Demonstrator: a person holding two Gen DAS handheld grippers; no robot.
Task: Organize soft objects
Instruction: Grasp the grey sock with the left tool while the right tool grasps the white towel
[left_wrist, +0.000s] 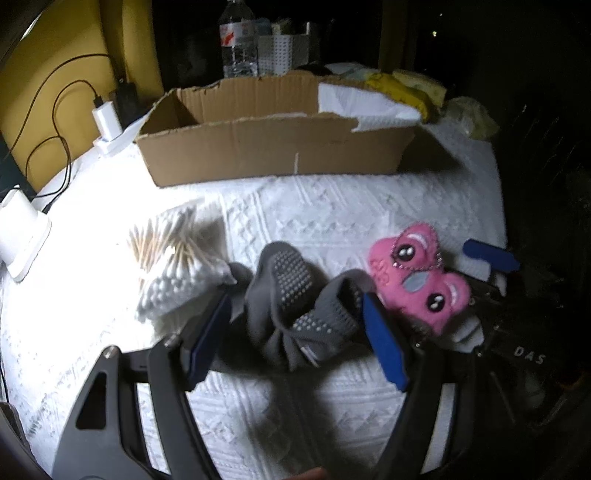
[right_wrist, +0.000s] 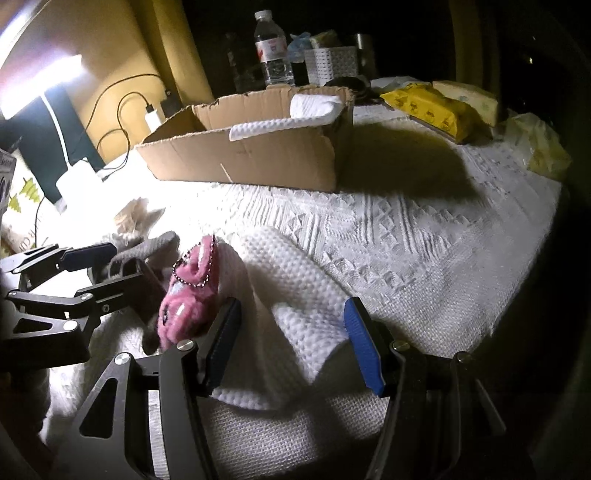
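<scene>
A crumpled pair of grey socks (left_wrist: 295, 310) with grip dots lies on the white quilt (left_wrist: 332, 221). My left gripper (left_wrist: 297, 299) is open, one blue pad on each side of the socks and neither pressing. Just right of them lies a pink plush toy (left_wrist: 417, 280) with a bead chain, also visible as the plush toy (right_wrist: 188, 302). My right gripper (right_wrist: 292, 306) is open over a folded white waffle cloth (right_wrist: 303, 314), the fold between its pads. The left gripper (right_wrist: 122, 264) shows at the left edge of the right wrist view.
An open cardboard box (left_wrist: 277, 147) stands behind, with a white cloth (right_wrist: 314, 105) inside. A pack of cotton swabs (left_wrist: 173, 266) lies left of the socks. Chargers and cables (left_wrist: 107, 122), a water bottle (right_wrist: 273, 55), a white basket (right_wrist: 330, 62) and yellow packets (right_wrist: 432, 105) line the back.
</scene>
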